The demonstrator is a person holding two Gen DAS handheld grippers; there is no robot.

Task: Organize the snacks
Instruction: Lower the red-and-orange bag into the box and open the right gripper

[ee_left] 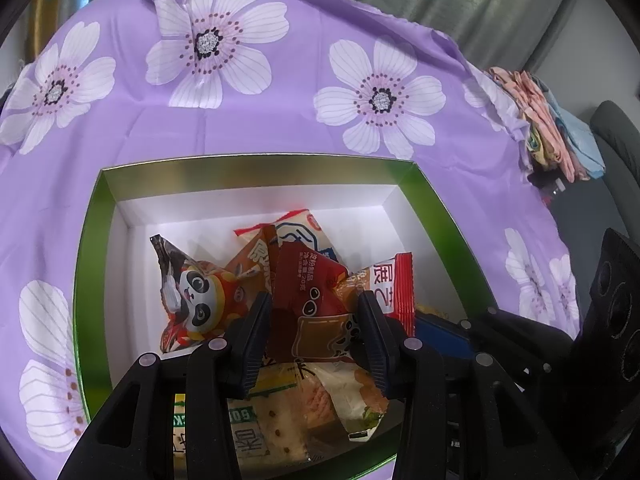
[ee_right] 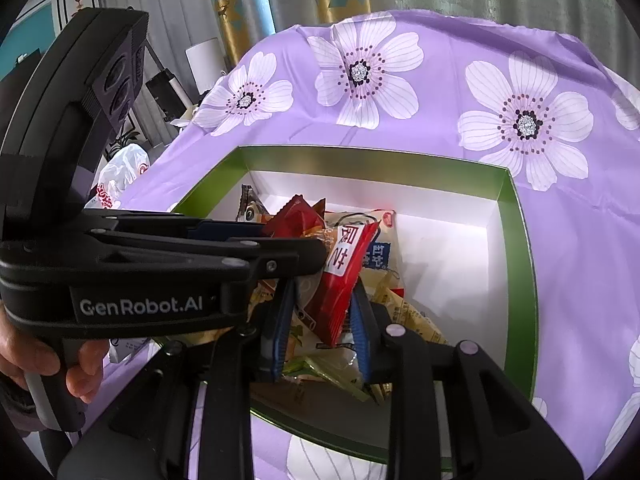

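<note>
Left wrist view: left gripper (ee_left: pixel 314 312) low centre, fingers clamped on dark red snack packet (ee_left: pixel 310 292) over green-rimmed box (ee_left: pixel 90 264), panda packet (ee_left: pixel 196 300) lower left, folded cloths (ee_left: pixel 548 128) upper right; right wrist view: right gripper (ee_right: pixel 320 320) closed on red-and-white packet (ee_right: pixel 344 276), left gripper body (ee_right: pixel 132 268) blocking left of frame, purple floral tablecloth (ee_right: pixel 440 92) above.

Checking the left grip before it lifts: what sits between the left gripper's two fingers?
In the left wrist view, the dark red snack packet lies between the left gripper fingers, inside the green box.

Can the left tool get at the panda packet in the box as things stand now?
Probably yes. The panda packet lies uncovered in the box, just left of the left tool, which already straddles a brown packet.
</note>
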